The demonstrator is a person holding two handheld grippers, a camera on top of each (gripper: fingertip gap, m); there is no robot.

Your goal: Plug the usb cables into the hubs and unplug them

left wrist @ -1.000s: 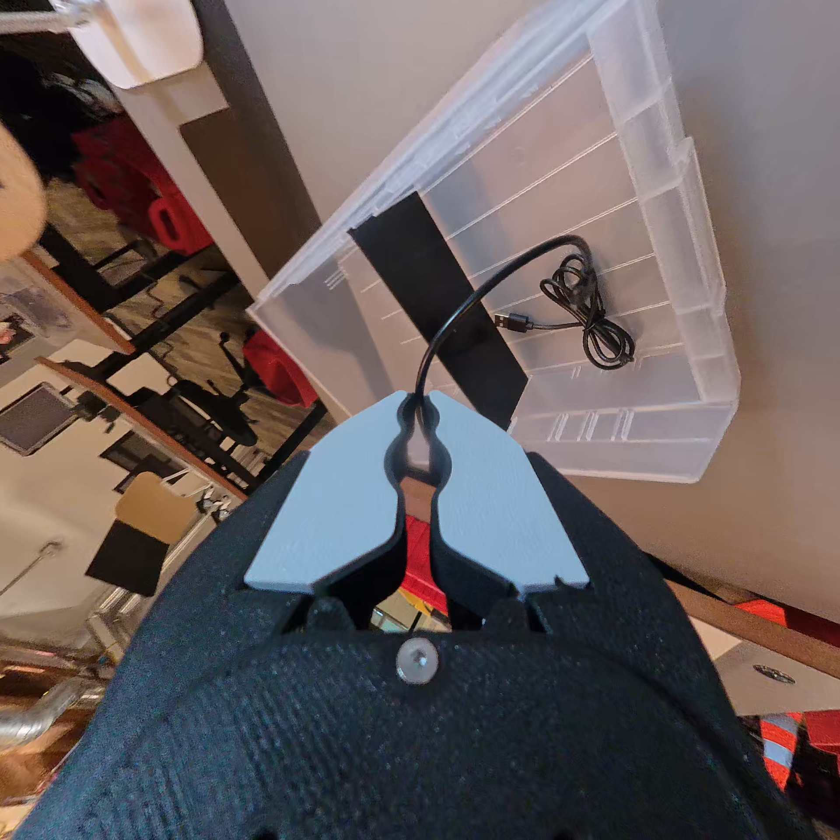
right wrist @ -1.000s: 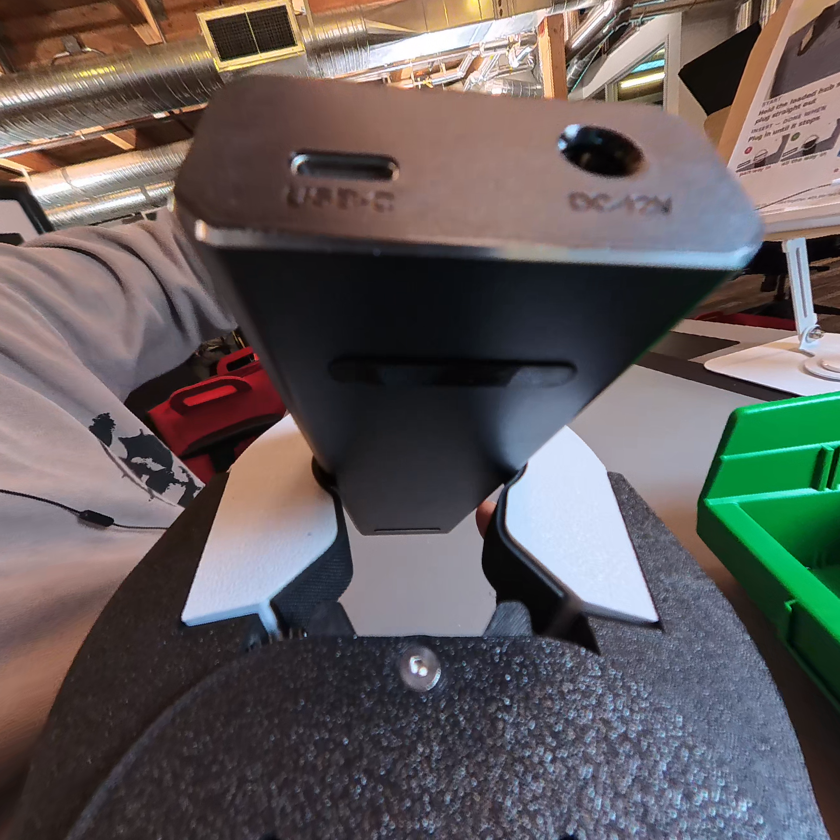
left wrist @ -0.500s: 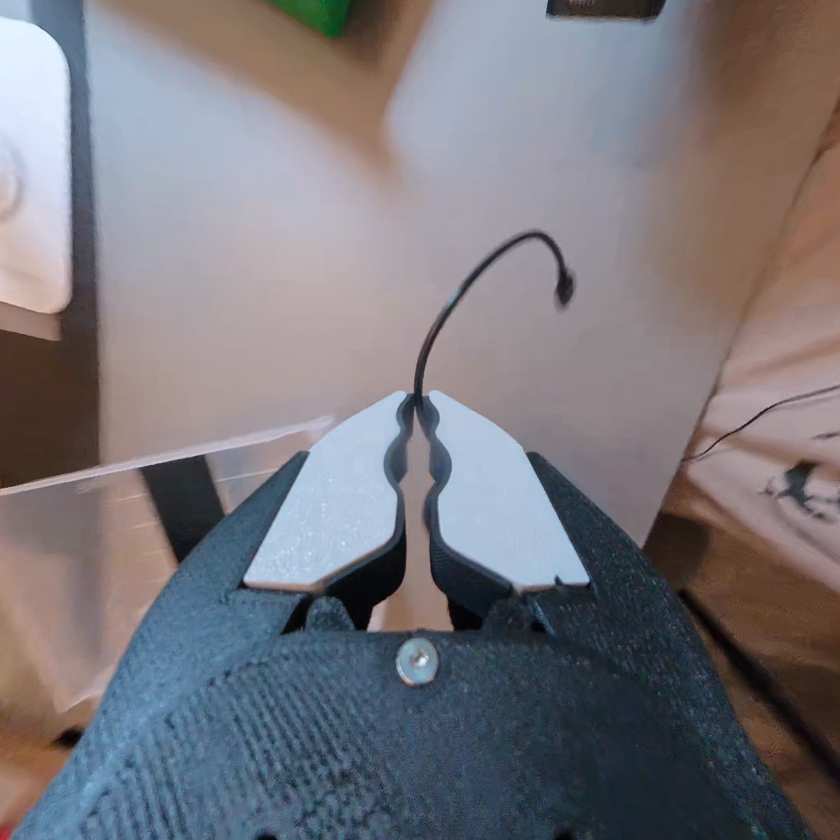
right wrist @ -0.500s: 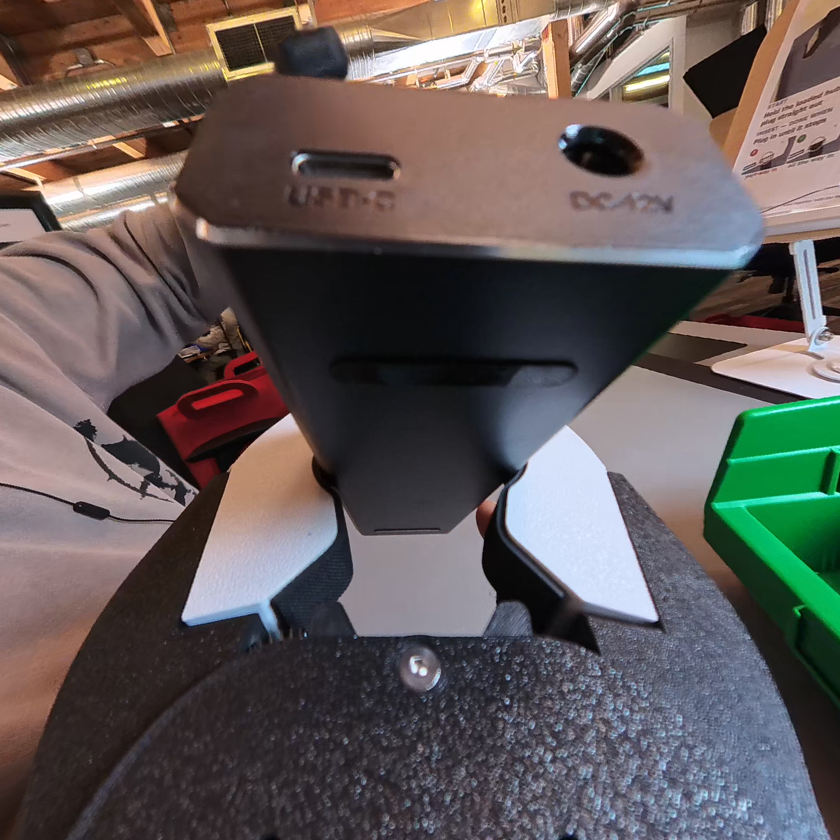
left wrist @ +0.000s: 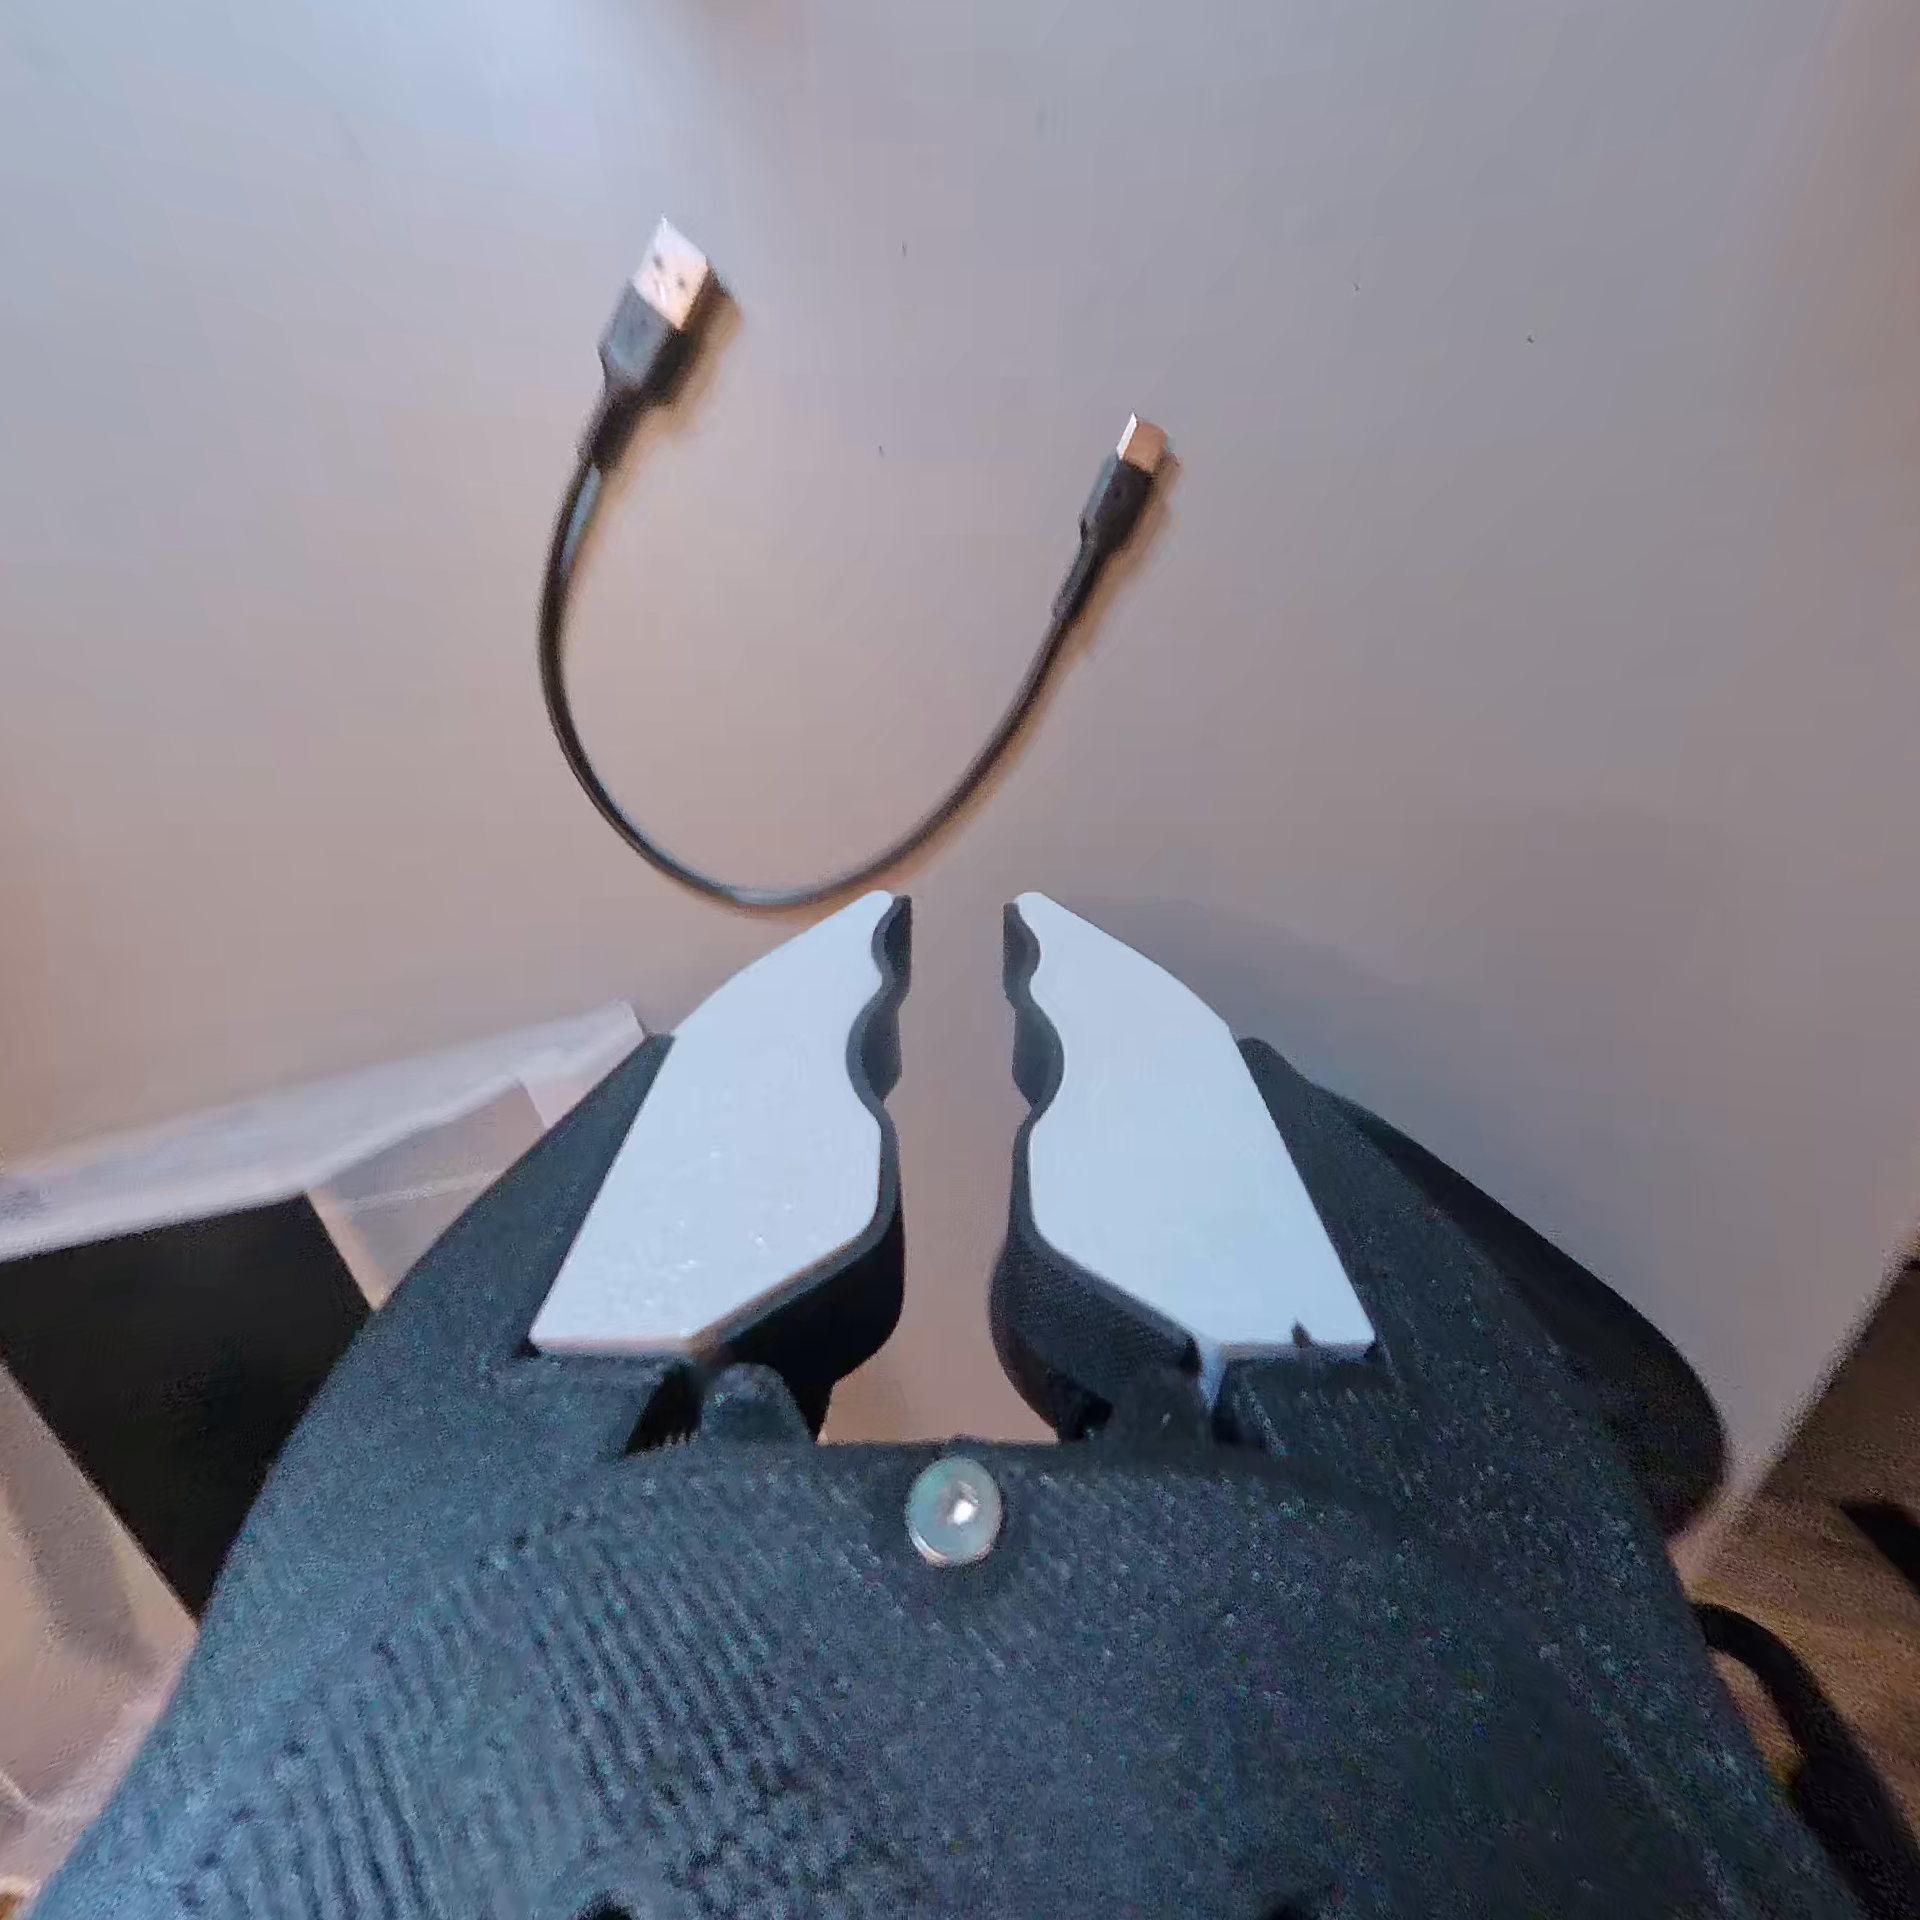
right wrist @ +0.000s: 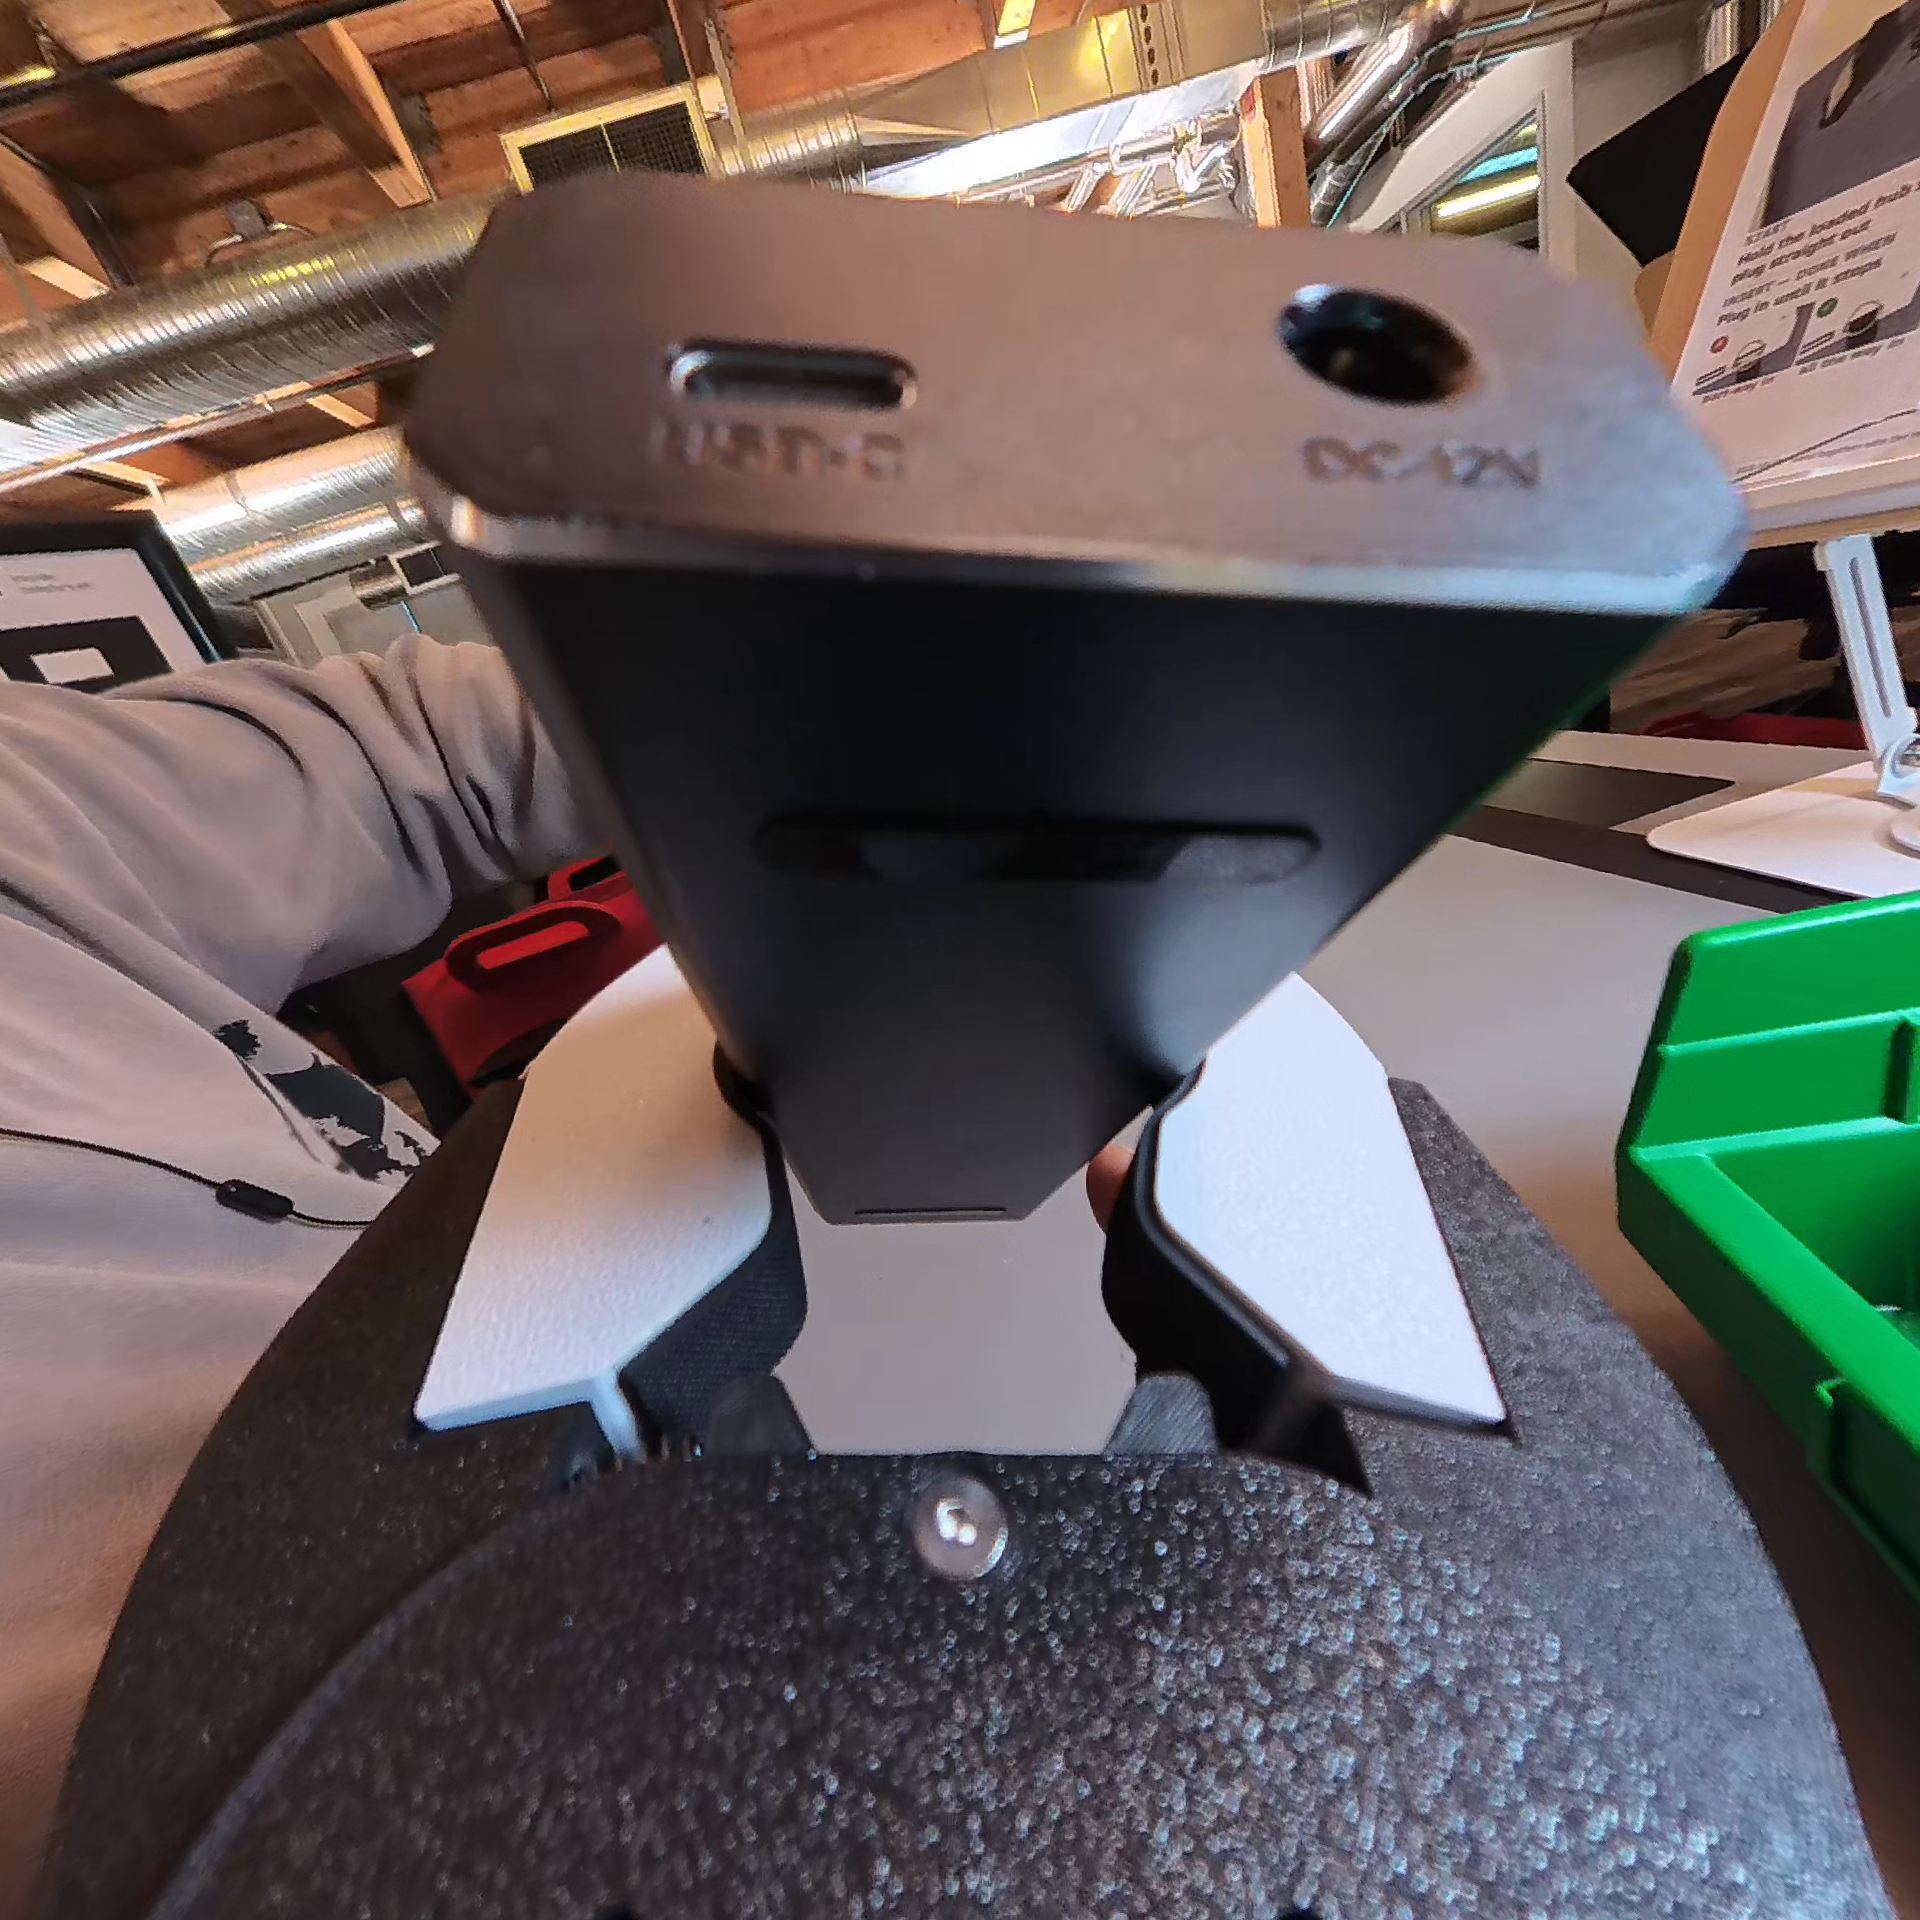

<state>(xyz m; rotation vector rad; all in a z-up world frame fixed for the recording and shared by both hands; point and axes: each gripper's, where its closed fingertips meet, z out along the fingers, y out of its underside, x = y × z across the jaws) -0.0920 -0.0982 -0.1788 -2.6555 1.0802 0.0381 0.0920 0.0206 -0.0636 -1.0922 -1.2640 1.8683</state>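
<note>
A: On the left, the left gripper [left wrist: 957,909] now stands spread and empty; half a second ago it pinched the black cable [left wrist: 623,769].

B: So it let go. Where is the cable?

A: Just ahead of the fingertips, curved in a U over the bare desk [left wrist: 1455,520], large plug [left wrist: 670,286] left, small plug [left wrist: 1138,457] right. I judge it needs regrasping near a plug. A clear box [left wrist: 312,1132] sits at the left edge.

B: And on the right?

A: The right gripper [right wrist: 951,1101] is pressed on the dark hub [right wrist: 1039,675], its end ports empty. A grey sleeve [right wrist: 208,810] lies left, a green bin [right wrist: 1787,1122] right. Nothing blocks the ports.
</note>
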